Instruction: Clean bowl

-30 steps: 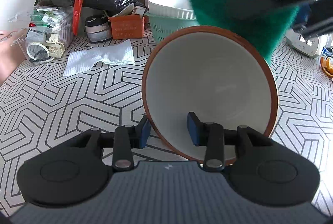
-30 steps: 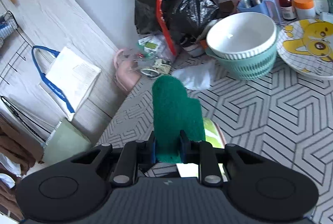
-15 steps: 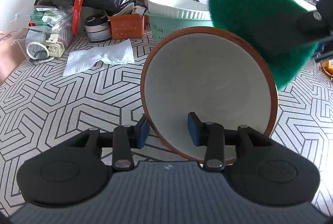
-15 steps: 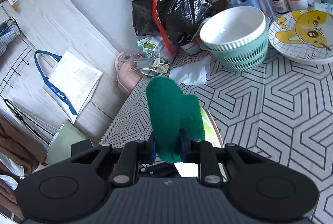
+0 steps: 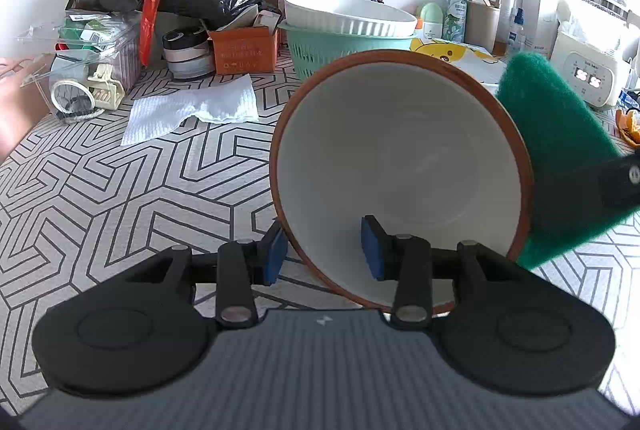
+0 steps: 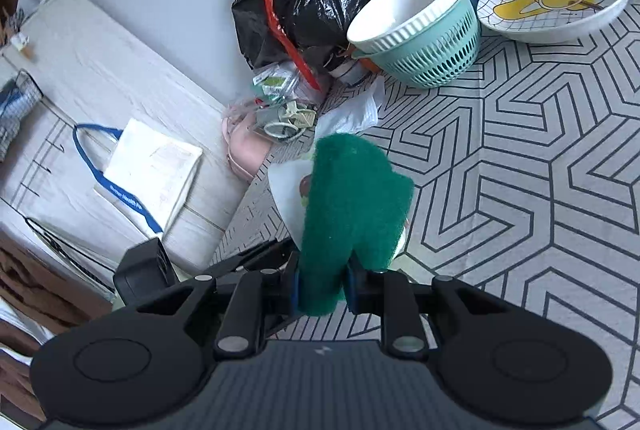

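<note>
- Left wrist view: left claw (image 5: 324,250) clamps the rim of the tilted bowl (image 5: 400,170) above the bench (image 5: 120,190); pad (image 5: 560,158) at its right edge.
- Right wrist view: right claw (image 6: 322,288) is clamped on the pad (image 6: 352,214), bowl (image 6: 286,190) just behind.

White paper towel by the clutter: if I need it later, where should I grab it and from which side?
Take the paper towel at its raised crumpled fold, coming from above on the open table side. The rest lies flat, leaving the jaws nothing to pinch.
</note>
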The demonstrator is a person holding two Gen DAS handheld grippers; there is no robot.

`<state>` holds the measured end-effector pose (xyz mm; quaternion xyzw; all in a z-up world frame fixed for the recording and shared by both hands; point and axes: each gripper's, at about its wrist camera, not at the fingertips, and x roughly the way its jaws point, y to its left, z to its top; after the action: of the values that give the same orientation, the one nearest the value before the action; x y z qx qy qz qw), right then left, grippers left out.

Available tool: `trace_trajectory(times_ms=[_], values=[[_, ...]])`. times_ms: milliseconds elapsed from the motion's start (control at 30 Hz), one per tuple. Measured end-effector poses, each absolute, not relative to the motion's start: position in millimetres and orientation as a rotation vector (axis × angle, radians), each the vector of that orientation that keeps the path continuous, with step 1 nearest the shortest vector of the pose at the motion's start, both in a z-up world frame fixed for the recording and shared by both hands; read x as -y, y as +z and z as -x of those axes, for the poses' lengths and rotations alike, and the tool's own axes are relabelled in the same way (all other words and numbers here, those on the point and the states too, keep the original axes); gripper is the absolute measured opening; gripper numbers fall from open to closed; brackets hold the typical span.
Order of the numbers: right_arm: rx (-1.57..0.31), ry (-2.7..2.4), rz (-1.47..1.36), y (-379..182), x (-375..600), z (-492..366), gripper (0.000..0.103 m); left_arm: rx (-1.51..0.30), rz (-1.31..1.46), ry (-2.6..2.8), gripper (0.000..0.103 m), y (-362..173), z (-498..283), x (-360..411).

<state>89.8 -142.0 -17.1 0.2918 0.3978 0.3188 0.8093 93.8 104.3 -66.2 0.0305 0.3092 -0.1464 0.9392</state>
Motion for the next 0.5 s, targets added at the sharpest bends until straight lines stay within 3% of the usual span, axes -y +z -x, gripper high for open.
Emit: trace_trajectory(times_ms=[500], values=[[-0.828, 0.665, -0.593, -6.4, 136.5, -97.4, 0.021, -0.631, -0.070, -0.295, 0.043, -67.3, -93.7, -103.0]])
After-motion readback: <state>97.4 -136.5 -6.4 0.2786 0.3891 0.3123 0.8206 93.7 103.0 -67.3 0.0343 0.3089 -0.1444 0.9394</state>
